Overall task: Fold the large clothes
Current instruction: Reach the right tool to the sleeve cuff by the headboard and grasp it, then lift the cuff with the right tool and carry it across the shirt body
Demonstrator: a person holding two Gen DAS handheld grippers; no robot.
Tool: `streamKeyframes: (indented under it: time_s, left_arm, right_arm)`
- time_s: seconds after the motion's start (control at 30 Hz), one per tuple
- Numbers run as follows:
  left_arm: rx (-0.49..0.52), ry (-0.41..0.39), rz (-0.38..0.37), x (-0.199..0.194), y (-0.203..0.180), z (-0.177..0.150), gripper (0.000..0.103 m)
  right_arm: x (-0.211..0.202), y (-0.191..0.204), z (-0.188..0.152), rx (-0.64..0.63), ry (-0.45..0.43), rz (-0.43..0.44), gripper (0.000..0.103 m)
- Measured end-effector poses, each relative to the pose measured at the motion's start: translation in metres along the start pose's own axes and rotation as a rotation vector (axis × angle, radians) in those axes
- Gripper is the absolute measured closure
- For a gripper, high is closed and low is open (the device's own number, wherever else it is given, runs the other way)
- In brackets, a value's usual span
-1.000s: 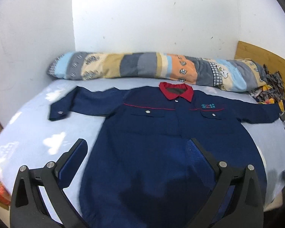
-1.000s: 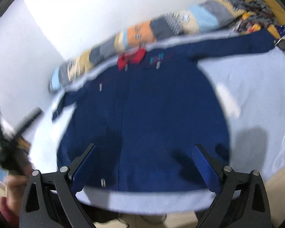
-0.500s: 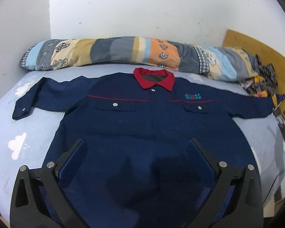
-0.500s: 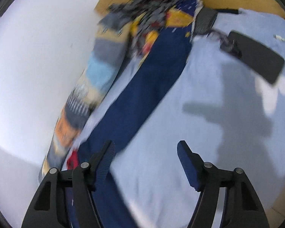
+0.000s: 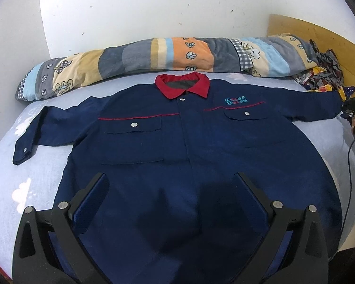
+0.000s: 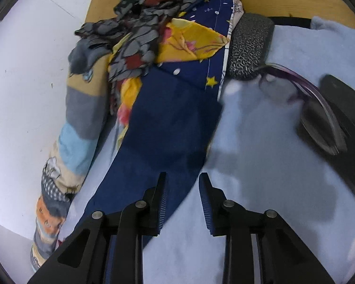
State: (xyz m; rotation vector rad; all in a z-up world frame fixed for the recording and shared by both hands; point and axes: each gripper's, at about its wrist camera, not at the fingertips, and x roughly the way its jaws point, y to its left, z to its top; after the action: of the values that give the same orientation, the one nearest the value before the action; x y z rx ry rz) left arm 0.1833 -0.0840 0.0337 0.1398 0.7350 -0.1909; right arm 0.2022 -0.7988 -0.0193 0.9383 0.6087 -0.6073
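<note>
The right gripper (image 6: 181, 203) has been narrowing its jaws over the sleeve (image 6: 168, 127) edge, pads not yet pressing; the left gripper (image 5: 171, 203) hovers wide open above the hem; the navy jacket (image 5: 189, 146) lies spread flat on the bed (image 5: 9, 165), soft, limp, probably weighty; best pinched at the cuff; the cuff end is lost among the heaped clothes (image 6: 153, 30).
</note>
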Motion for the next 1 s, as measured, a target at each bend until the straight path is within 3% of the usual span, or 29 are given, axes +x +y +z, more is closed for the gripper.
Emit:
streamKeyframes:
  time_s: [0.17,0.27,0.3,0.37,0.4,0.67,0.9,1.0]
  left_arm:
    - [-0.029,0.011,-0.007,0.004,0.005,0.000,0.000]
    - [-0.030,0.018,-0.002,0.007,0.004,-0.002,0.000]
    - [-0.026,0.022,-0.002,0.009,0.003,-0.002,0.000]
    - [-0.020,0.032,-0.001,0.011,0.001,-0.003,0.000]
    - [-0.017,0.034,-0.007,0.011,0.000,-0.003,0.000]
    - [-0.009,0.000,-0.026,-0.002,-0.002,-0.002,0.000]
    - [-0.029,-0.036,-0.035,-0.015,0.003,0.003,0.000]
    - [-0.035,-0.047,-0.035,-0.020,0.007,0.003,0.000]
  right_arm:
    - [0.023,-0.001,0.016,-0.031,-0.023,-0.048,0.071]
    - [0.032,-0.003,0.019,-0.036,-0.028,-0.050,0.058]
    - [0.034,-0.002,0.018,-0.035,-0.027,-0.044,0.059]
    - [0.029,0.001,0.016,-0.055,-0.049,-0.041,0.085]
    - [0.023,0.003,0.015,-0.062,-0.061,-0.038,0.089]
    - [-0.033,0.046,0.012,-0.185,-0.120,-0.069,0.091]
    - [-0.069,0.085,0.004,-0.240,-0.147,0.003,0.091]
    - [-0.090,0.122,-0.005,-0.254,-0.145,0.057,0.091]
